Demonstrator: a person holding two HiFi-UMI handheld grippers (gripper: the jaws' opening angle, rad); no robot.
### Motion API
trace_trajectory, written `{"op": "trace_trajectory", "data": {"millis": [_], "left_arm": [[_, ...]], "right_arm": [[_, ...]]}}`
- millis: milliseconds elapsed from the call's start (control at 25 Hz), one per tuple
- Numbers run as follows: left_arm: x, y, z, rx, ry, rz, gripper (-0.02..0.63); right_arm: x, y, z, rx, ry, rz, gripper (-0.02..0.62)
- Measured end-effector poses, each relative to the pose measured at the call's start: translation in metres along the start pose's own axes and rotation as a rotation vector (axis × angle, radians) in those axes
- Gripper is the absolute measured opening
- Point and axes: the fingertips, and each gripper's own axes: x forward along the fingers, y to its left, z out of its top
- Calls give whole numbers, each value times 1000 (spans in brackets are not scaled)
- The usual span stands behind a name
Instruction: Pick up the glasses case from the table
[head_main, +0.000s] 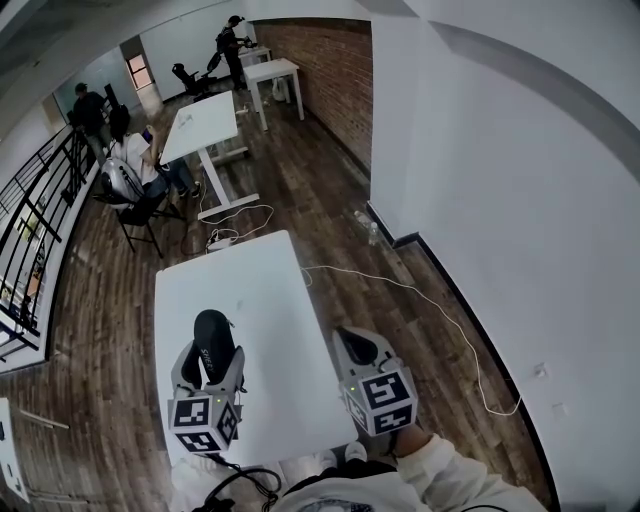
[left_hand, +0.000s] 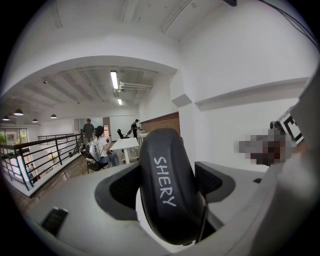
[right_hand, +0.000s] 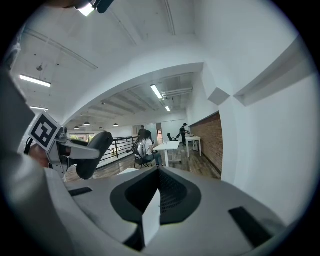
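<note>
The black glasses case (head_main: 212, 332), with white lettering along it, sits upright between the jaws of my left gripper (head_main: 213, 358), which is shut on it over the near left part of the white table (head_main: 260, 290). In the left gripper view the case (left_hand: 162, 155) fills the gap of the left gripper (left_hand: 166, 186), and both fingers (left_hand: 120, 187) press its sides. My right gripper (head_main: 355, 342) hangs at the table's near right edge, apart from the case. Its jaws (right_hand: 157, 192) are shut with nothing in them. The right gripper view shows the held case (right_hand: 92, 152) off to the left.
A white cable (head_main: 420, 300) trails over the wood floor to the right of the table, and a power strip (head_main: 222, 238) lies beyond its far edge. Further back stand more white desks (head_main: 205, 125), a seated person (head_main: 135, 165), a railing (head_main: 40, 200) and a brick wall (head_main: 335, 70).
</note>
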Motion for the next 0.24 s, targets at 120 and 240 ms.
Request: {"op": "trace_trajectory", "data": {"millis": [120,240], "left_arm": [[1,0,1,1,-1,1,360],[3,-3,0,4,0,3,360]], "right_arm": [[1,-1,0,1,0,2,2],[1,-4,-3,2,-1,5,3]]}}
